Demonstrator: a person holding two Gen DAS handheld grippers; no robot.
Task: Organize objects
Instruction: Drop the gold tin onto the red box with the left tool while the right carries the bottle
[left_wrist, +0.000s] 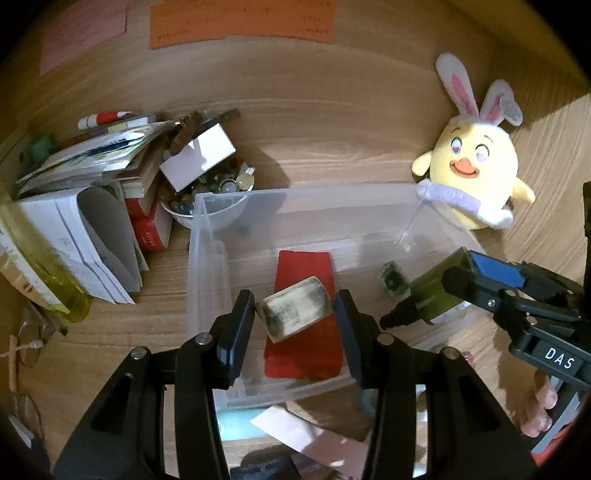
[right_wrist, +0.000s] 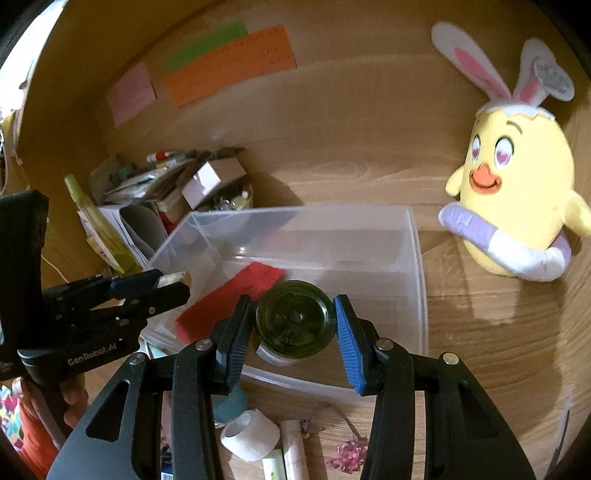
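A clear plastic bin (left_wrist: 207, 258) (right_wrist: 417, 258) stands on the wooden desk. A red card (left_wrist: 304, 266) (right_wrist: 236, 291) lies on its floor, with a small dark green object (left_wrist: 393, 282) beside it. My left gripper (left_wrist: 295, 317) is shut on a worn whitish block (left_wrist: 295, 312) and holds it over the bin above the red card; it also shows in the right wrist view (right_wrist: 173, 280). My right gripper (right_wrist: 293, 321) is shut on a dark green bottle (right_wrist: 293, 319) (left_wrist: 432, 291) and holds it over the bin's near right part.
A yellow chick plush with bunny ears (left_wrist: 476, 162) (right_wrist: 517, 199) sits to the bin's right. Books, papers, a white box and a bowl of beads (left_wrist: 207, 192) crowd the left. A white tape roll (right_wrist: 249, 435), tubes and a pink bow (right_wrist: 349, 456) lie in front of the bin.
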